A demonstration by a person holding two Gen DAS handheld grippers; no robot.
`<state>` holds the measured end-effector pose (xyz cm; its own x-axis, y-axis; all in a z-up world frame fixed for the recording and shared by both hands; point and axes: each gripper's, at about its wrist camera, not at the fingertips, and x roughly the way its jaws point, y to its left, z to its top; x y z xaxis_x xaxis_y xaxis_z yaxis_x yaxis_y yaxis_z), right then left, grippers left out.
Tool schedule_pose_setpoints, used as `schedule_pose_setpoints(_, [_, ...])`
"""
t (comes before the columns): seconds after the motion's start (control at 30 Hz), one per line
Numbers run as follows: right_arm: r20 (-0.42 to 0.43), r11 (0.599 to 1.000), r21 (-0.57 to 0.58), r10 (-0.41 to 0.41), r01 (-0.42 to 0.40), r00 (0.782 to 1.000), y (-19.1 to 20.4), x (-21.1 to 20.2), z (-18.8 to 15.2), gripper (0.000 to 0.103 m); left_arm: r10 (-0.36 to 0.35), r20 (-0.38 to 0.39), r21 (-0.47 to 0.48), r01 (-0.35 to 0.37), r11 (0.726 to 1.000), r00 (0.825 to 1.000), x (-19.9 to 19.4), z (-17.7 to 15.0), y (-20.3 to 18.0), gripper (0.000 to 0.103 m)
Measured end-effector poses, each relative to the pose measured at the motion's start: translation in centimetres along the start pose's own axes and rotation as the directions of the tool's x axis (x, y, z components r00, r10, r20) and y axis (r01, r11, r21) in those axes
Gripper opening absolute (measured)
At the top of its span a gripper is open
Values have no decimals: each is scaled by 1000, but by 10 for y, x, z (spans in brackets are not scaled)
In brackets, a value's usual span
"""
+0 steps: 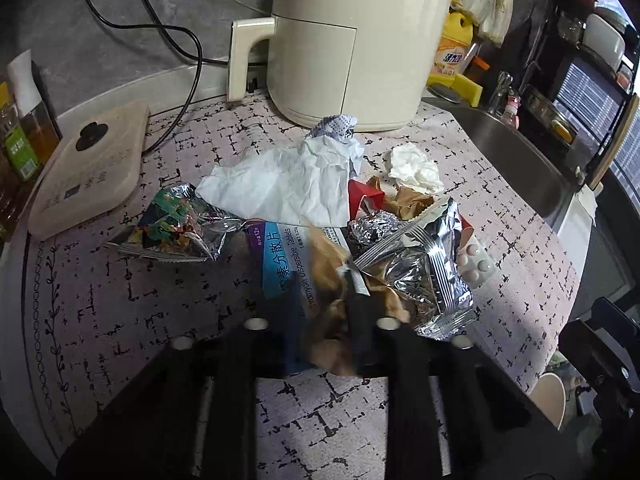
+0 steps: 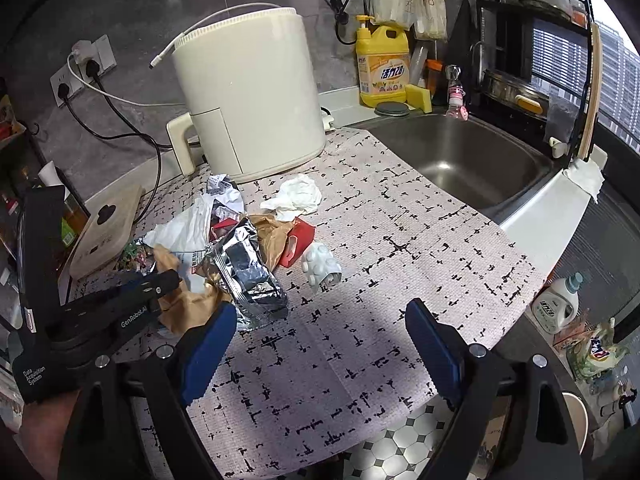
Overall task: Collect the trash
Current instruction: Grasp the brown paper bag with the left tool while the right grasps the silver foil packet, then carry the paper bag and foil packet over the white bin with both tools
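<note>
Two tools: left clamping brown paper.

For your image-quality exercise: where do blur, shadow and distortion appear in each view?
Left wrist view: brown paper in the left claw is blurred; silver wrapper glares. Right wrist view: shadow crosses the mat before the open right claw; fisheye bends the sink.

Mat bare rightward; air fryer blocks behind.

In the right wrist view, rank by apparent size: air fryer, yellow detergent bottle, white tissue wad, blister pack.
1. air fryer
2. yellow detergent bottle
3. white tissue wad and blister pack look about alike; the pack sits nearer the camera, so unranked.
</note>
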<state>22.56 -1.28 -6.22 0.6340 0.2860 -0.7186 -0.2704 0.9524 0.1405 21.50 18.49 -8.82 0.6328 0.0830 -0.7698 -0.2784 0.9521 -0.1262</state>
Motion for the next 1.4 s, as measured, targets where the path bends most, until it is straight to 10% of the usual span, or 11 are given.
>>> schedule_pose_setpoints(0.6, [-85, 994, -85, 59, -67, 995, 41, 68, 7, 80, 123, 146, -97, -110, 989, 982, -28, 18, 43, 11])
schedule_pose_setpoints(0.73, [-153, 987, -51, 145, -154, 978, 37, 88, -1, 39, 163, 143, -113, -148, 983, 976, -34, 15, 44, 11])
schedule_pose_setpoints(1.4, [16, 985, -46, 166, -166, 986, -55, -35, -33, 22, 94, 199, -31, -90, 995, 976, -84, -33, -71, 11])
